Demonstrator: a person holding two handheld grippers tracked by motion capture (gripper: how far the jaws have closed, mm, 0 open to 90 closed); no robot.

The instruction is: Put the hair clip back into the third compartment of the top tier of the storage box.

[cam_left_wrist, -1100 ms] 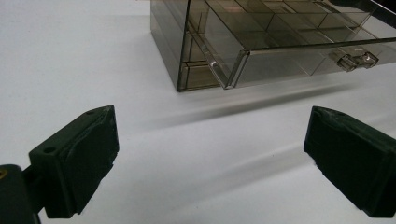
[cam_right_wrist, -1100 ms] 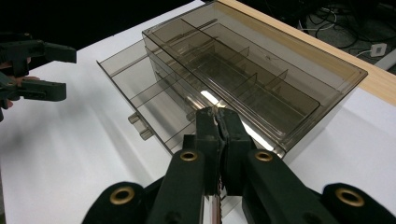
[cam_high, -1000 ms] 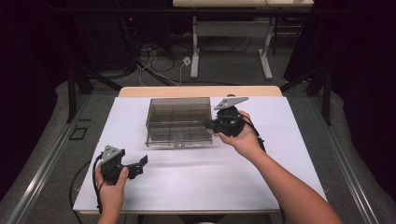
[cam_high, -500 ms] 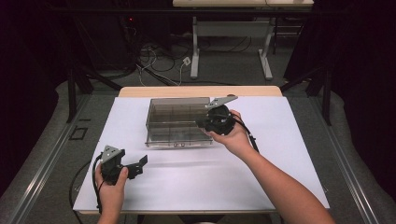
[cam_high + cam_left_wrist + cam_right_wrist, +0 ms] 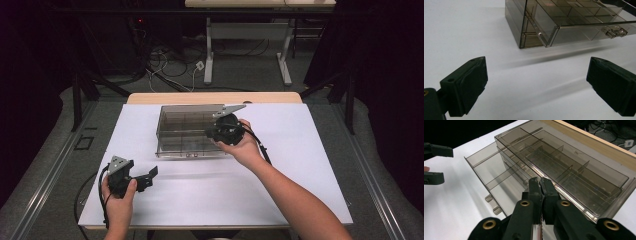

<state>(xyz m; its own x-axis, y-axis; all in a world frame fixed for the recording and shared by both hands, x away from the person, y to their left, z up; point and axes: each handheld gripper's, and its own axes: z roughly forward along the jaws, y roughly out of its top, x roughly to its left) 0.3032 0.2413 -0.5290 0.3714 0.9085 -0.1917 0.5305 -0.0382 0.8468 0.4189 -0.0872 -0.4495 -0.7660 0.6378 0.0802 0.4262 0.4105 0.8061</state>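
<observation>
A clear, smoke-tinted plastic organizer box (image 5: 187,131) stands on the white table (image 5: 300,165), toward the far middle of it. Thin walls divide its inside into many compartments, and as far as I can see they hold nothing. Its lid (image 5: 486,173) is also transparent; in the left gripper view it stands a little above the front wall, with two small latches (image 5: 613,31) at its front edge. So I judge that the box is not locked.

The right gripper (image 5: 220,132) is at the right end of the box, over its near right corner. In its own view the two black jaws are pressed together with nothing visible between them, and their tips are just over the edge of the lid. I cannot say if they touch the plastic.

The left gripper (image 5: 150,175) rests low near the front left of the table, well apart from the box. Its jaws are spread wide and empty, and they point toward the box's near corner.

I think the box is light, stiff and quite slippery, so it can slide on the smooth table when somebody pushes it. The thin plastic can crack under a hard squeeze. The best places to hold are the lid's front edge near the latches, or a side wall, with one gripper keeping the body steady.
</observation>
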